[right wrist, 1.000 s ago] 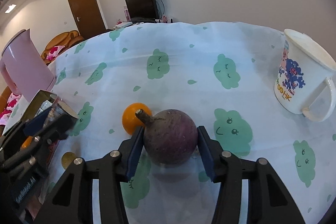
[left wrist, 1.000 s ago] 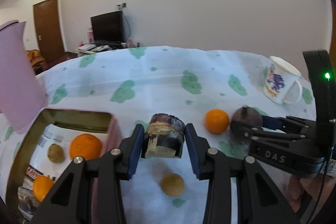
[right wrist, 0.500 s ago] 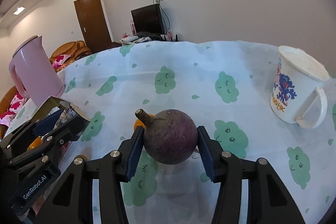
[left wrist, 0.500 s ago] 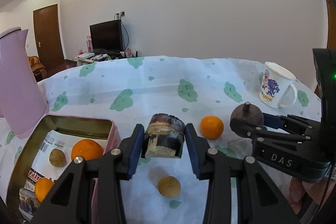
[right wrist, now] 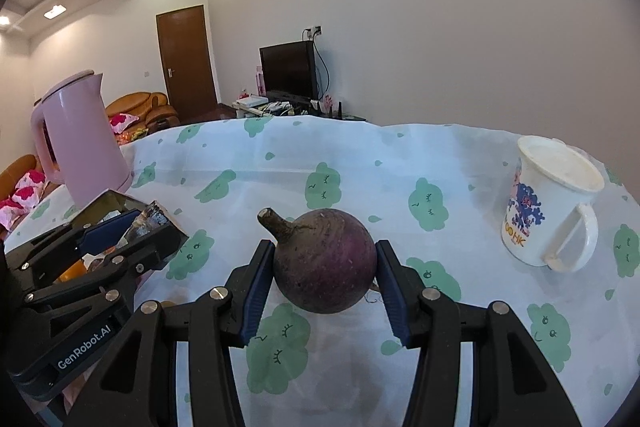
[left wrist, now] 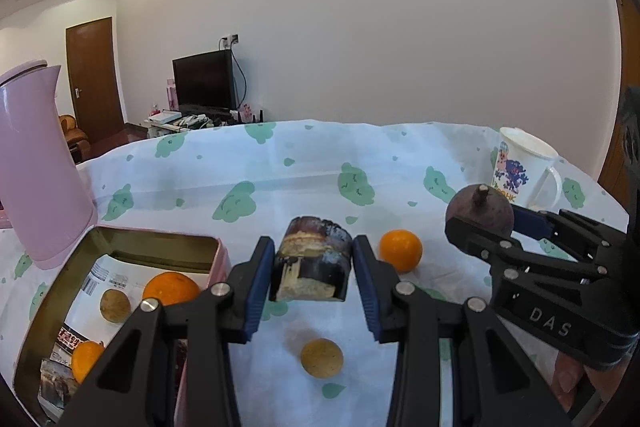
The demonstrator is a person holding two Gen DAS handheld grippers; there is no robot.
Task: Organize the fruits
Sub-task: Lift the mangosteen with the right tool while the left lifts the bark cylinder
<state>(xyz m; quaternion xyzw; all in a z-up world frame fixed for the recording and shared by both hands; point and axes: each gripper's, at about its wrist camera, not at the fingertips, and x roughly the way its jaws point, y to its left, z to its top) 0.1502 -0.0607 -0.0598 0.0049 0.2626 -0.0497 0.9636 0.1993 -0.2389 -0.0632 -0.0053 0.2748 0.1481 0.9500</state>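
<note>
My left gripper [left wrist: 313, 273] is shut on a dark, brown-and-cream cylindrical piece [left wrist: 312, 265], held above the table just right of an open pink tin [left wrist: 120, 239]. The tin holds two oranges [left wrist: 170, 287] and a small tan fruit [left wrist: 115, 305]. My right gripper [right wrist: 324, 277] is shut on a round dark purple fruit with a stem [right wrist: 324, 261], held above the cloth; it also shows at the right of the left wrist view [left wrist: 480, 213]. An orange [left wrist: 401, 251] and a small tan round fruit [left wrist: 322, 357] lie on the cloth between the grippers.
A tall pink kettle [left wrist: 36, 163] stands behind the tin at the left. A white printed mug [right wrist: 548, 203] stands at the right. The table has a white cloth with green cloud prints [right wrist: 360, 155]. A TV and door lie beyond.
Both grippers have risen with their loads still held, so the table and the fruits on it sit lower in both views.
</note>
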